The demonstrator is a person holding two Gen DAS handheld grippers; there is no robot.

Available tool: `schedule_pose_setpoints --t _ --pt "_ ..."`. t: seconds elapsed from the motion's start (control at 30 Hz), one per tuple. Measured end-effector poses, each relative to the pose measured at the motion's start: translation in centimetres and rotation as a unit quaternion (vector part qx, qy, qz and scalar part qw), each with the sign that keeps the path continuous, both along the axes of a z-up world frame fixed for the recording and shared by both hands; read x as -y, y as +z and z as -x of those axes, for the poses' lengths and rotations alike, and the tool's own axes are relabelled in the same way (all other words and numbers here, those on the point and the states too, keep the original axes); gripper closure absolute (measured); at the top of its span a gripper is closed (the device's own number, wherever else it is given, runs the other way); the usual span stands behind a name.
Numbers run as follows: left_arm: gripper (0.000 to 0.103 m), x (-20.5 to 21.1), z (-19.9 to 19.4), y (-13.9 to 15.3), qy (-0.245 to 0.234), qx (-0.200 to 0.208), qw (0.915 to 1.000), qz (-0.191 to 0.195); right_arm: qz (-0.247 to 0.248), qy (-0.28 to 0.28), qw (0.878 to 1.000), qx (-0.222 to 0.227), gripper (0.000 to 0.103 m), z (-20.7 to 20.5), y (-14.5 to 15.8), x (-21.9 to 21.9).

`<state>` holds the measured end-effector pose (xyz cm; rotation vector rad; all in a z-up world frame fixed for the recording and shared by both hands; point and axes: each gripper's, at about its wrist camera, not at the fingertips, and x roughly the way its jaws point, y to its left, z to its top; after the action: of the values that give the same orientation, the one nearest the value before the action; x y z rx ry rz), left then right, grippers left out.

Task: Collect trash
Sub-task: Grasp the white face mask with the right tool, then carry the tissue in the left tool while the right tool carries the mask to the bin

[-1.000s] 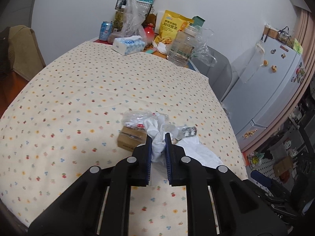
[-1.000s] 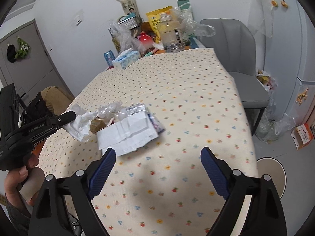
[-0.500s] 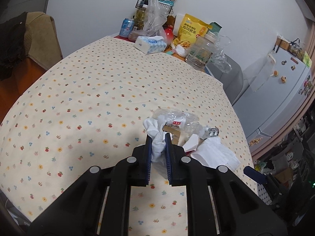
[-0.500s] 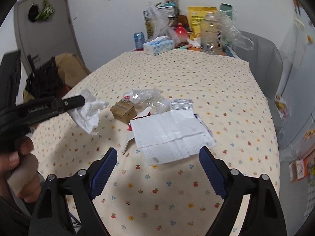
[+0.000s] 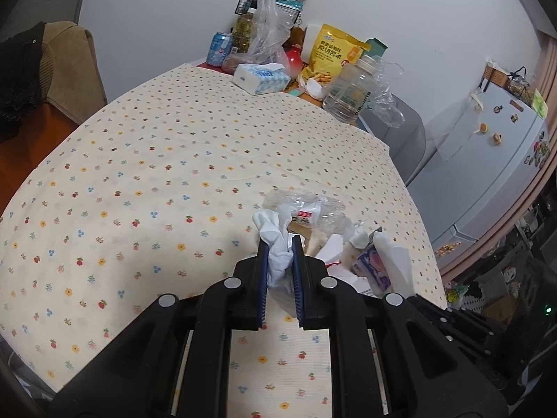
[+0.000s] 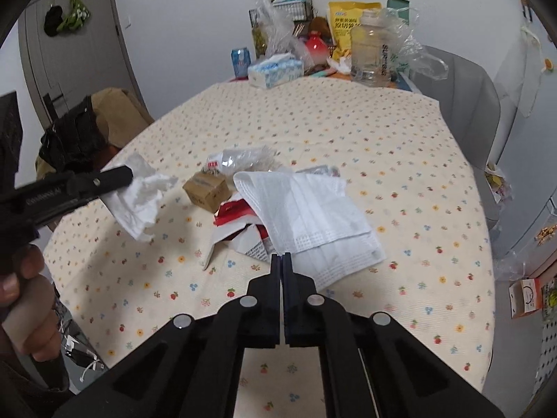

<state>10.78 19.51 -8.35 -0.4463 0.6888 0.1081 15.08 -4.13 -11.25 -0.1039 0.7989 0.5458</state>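
My left gripper is shut on a crumpled white tissue and holds it above the table; the tissue also shows in the right wrist view. My right gripper is shut, its tips at the near edge of a white face mask; whether it pinches the mask I cannot tell. The trash pile lies on the dotted tablecloth: a small brown box, a clear plastic wrapper, red-and-white torn packaging.
At the table's far end stand a tissue box, a blue can, a yellow snack bag and a clear jar. A grey chair is at the right, a brown chair at the left.
My right gripper has shut and moved in to the face mask's near edge. My left gripper has drawn back to the left with the tissue lifted off the pile.
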Motion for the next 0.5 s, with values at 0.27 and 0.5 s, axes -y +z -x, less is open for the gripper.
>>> schedule_pose_setpoints --t 0.27,0.5 --pt "0.090 3.6 -0.9 1.3 -0.035 0.011 0.9993 -0.008 -0.050 -0.014 0.998 0.021 0.102 1.6 3.5 4.4" --pt "0.090 7.3 -2.0 2.2 -0.071 0.017 0.9972 -0.016 -0.070 -0.048 0.996 0.037 0.102 2.2 5.0 8.4"
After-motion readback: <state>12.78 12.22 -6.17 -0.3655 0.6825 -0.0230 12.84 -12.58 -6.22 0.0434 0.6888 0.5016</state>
